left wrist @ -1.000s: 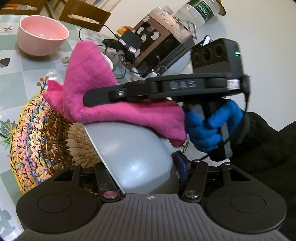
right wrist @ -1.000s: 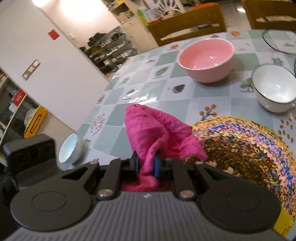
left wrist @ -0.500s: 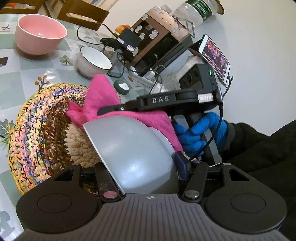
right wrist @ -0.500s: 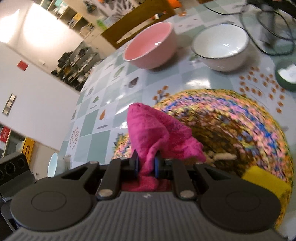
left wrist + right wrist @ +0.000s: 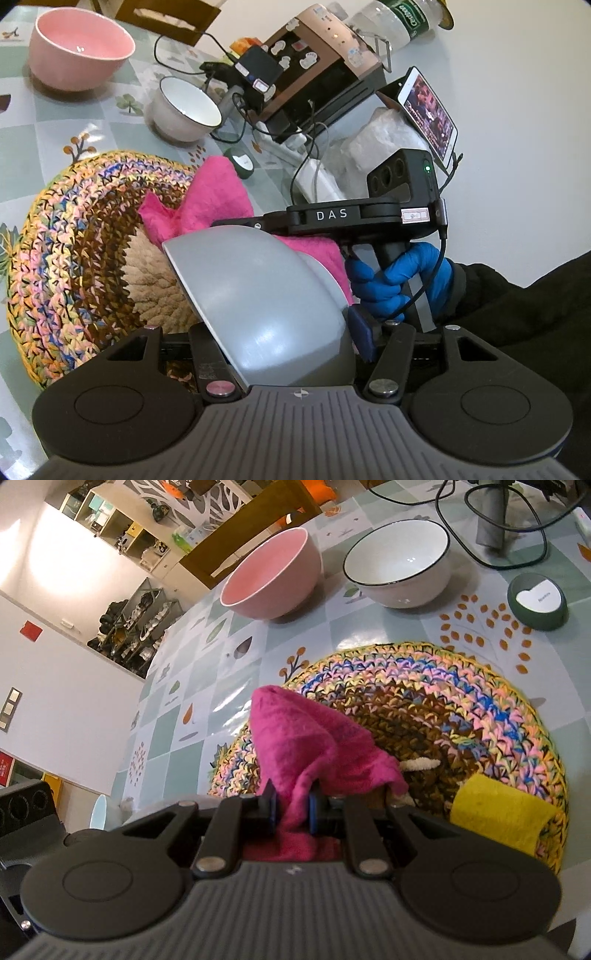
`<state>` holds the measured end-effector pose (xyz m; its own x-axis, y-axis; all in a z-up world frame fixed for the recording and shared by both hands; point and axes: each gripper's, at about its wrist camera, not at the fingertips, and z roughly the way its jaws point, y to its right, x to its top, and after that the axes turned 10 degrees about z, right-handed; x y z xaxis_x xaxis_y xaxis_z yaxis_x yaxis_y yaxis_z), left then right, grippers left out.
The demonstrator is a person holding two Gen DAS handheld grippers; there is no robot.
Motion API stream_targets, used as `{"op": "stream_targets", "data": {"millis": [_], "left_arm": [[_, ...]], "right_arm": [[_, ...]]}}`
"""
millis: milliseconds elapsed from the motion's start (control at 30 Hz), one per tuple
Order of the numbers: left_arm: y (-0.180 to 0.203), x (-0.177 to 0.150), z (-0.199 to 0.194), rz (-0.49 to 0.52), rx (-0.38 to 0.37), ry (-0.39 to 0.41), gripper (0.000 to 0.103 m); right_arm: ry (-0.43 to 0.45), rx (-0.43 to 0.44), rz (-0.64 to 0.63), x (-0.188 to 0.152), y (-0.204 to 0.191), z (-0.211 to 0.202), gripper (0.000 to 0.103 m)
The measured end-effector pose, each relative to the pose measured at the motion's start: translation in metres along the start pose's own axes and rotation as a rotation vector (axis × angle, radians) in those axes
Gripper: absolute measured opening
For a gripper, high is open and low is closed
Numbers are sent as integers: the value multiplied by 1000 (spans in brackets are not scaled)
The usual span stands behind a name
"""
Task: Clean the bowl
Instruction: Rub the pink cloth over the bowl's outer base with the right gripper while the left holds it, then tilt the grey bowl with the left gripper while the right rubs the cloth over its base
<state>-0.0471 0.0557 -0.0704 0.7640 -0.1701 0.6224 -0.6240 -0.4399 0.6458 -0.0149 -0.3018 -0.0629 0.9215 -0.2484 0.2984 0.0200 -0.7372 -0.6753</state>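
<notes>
Presently the left gripper jaws pinch the grey bowl by its rim, tilted above the woven basket for access; the right gripper jaws are clamped on the pink cloth, apparently for wiping

Grey bowl, magenta cloth

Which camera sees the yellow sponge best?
The right wrist view: the yellow sponge lies in plain sight on the near edge of the woven mat. In the left wrist view it does not show; the grey bowl fills the middle.
</notes>
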Motion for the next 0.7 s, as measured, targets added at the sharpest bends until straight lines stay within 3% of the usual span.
{"op": "stream_targets", "data": {"millis": [500,700], "left_arm": [[-14,11,11,-92,-68,-46,58],[-26,15,8,-171,-79,-15,58]], "right_arm": [[9,9,-19,4,1,-5,16],[11,14,-28,5,1,-7,16]]}}
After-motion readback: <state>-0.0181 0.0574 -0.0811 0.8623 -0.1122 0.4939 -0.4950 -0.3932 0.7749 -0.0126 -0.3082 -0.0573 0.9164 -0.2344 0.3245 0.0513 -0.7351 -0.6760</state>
